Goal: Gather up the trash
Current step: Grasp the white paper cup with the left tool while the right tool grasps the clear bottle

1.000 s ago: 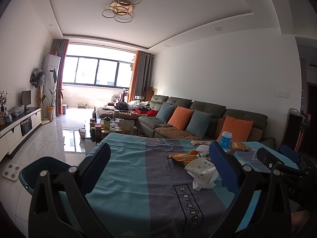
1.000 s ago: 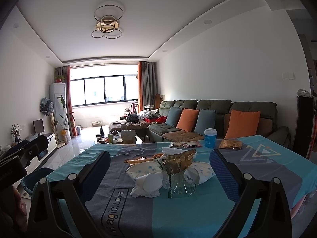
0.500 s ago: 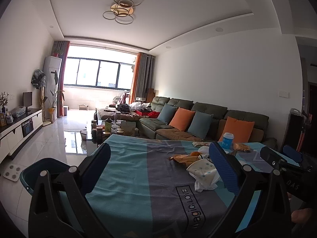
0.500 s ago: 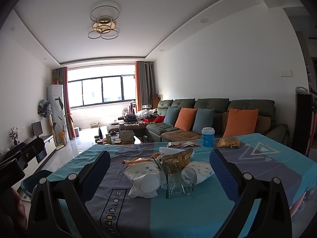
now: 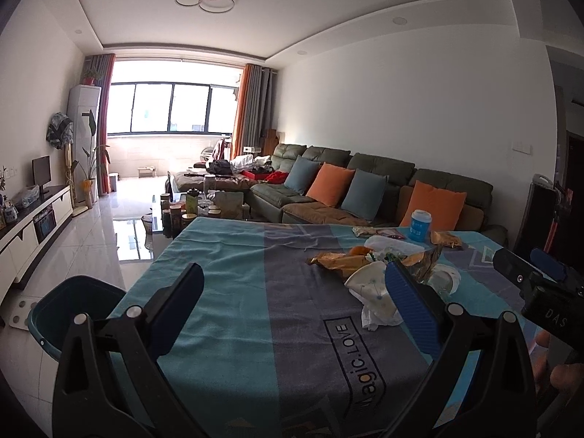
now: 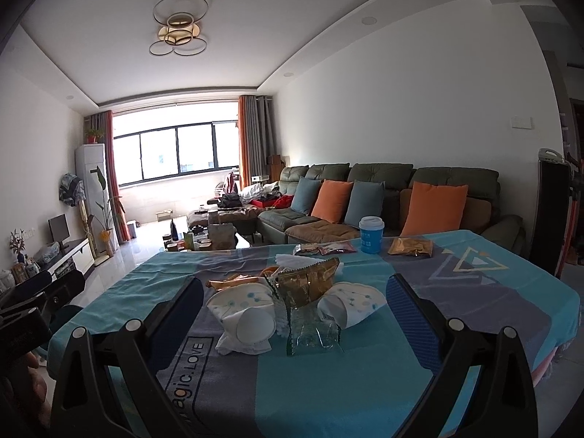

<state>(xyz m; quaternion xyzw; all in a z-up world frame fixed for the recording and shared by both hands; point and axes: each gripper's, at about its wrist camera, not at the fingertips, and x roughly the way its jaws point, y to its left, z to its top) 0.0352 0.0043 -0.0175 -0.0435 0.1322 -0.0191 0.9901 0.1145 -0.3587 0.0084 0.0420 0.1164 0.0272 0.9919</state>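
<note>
Both claws hang above a table with a blue and grey cloth (image 6: 456, 292), and both are spread wide with nothing between their fingers.

The right claw (image 6: 295, 314) points straight at the trash pile. Right in front of it, between its two fingers, lies a clear plastic wrapper (image 6: 314, 332). Just behind that stands a crinkled gold snack bag (image 6: 310, 281). A squashed white paper cup (image 6: 242, 312) lies on its side toward the left finger, with a bit of white tissue (image 6: 237, 345) under it. Another squashed white paper cup (image 6: 352, 303) lies toward the right finger. Farther off, past the pile, a blue cup with a white lid (image 6: 371, 235) stands upright. A flat gold packet (image 6: 410, 247) lies to its right and a reddish packet (image 6: 323, 249) to its left.

The left claw (image 5: 292, 303) is over bare cloth. The same trash pile (image 5: 376, 273) sits ahead of it and off to the right, partly behind its right finger. Low and to the left of this claw, beside the table, is a dark teal bin (image 5: 69, 306) on the floor. The right claw shows at the far right edge of this view.
</note>
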